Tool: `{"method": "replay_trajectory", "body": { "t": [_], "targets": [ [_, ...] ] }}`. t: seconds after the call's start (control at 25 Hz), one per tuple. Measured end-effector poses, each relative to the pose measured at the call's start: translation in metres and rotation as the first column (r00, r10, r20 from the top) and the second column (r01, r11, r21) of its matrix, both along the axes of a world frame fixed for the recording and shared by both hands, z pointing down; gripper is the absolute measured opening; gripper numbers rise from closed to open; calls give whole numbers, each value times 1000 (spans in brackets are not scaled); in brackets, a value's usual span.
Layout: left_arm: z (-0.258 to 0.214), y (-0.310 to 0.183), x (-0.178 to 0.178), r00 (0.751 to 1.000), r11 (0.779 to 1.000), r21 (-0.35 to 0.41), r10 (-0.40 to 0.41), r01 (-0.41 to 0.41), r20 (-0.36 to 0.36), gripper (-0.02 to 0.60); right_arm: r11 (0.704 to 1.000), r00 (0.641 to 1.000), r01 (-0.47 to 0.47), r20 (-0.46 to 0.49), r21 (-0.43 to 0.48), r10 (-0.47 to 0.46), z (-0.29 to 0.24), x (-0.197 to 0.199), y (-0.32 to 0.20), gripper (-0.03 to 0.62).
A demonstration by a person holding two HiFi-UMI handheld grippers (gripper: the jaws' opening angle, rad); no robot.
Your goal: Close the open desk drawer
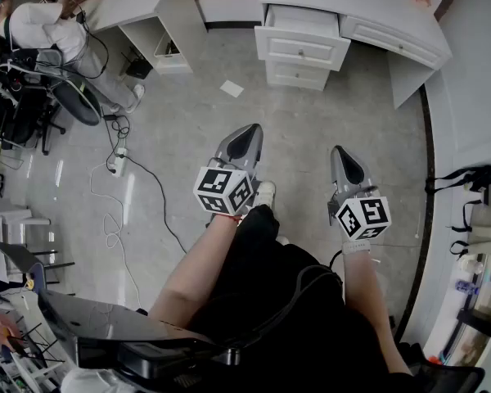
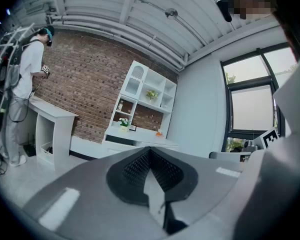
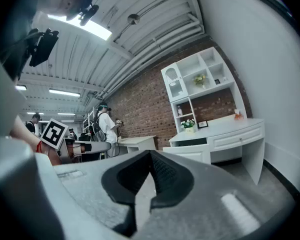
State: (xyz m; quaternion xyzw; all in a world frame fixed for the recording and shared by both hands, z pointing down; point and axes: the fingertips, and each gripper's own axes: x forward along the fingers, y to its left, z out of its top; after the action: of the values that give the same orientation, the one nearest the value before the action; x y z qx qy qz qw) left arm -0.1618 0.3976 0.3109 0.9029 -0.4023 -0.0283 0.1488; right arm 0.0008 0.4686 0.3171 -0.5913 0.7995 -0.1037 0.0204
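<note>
Dark clothing [image 1: 270, 301] of the person filled the bottom of the head view, with both forearms reaching out toward 12 o'clock. The left gripper [image 1: 247, 137] had its jaws pressed together with nothing between them, and its own view showed the pads meeting along one seam. The right gripper [image 1: 344, 160] was likewise closed and empty. Both hung over bare floor and touched nothing.

The open desk drawer [image 1: 303, 46] sat at 12 o'clock, well apart from both grippers, pulled out from the white desk [image 1: 393, 24], with another drawer front [image 1: 297, 74] just below it.

Several things could probably go wrong from here. A narrow closed tip pushed against one end of the front would likely skew the drawer on its runners and jam it short of shut. A tip landing on the small knob could slide off, and one aimed too low would press the lower front instead. On the walk in, the scrap of paper [image 1: 231, 88] at 11 o'clock lay near the path, whereas the cable [image 1: 123, 166] at 9 o'clock looked too far aside to matter.
</note>
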Motion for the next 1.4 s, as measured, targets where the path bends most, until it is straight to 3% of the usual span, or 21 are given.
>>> {"method": "replay_trajectory", "body": {
  "t": [0.52, 0.8, 1.4],
  "targets": [
    [14, -75, 15, 1000, 999, -29, 21, -21, 8, 2, 1000, 1000, -4, 2, -21, 4, 11, 3, -71, 0],
    [15, -126, 29, 996, 996, -29, 90, -89, 21, 3, 999, 1000, -19, 22, -37, 19, 17, 9, -121, 0],
    [29, -227, 8, 994, 993, -48, 108, -108, -11, 3, 991, 991, -121, 53, -62, 124, 33, 12, -211, 0]
  ]
}}
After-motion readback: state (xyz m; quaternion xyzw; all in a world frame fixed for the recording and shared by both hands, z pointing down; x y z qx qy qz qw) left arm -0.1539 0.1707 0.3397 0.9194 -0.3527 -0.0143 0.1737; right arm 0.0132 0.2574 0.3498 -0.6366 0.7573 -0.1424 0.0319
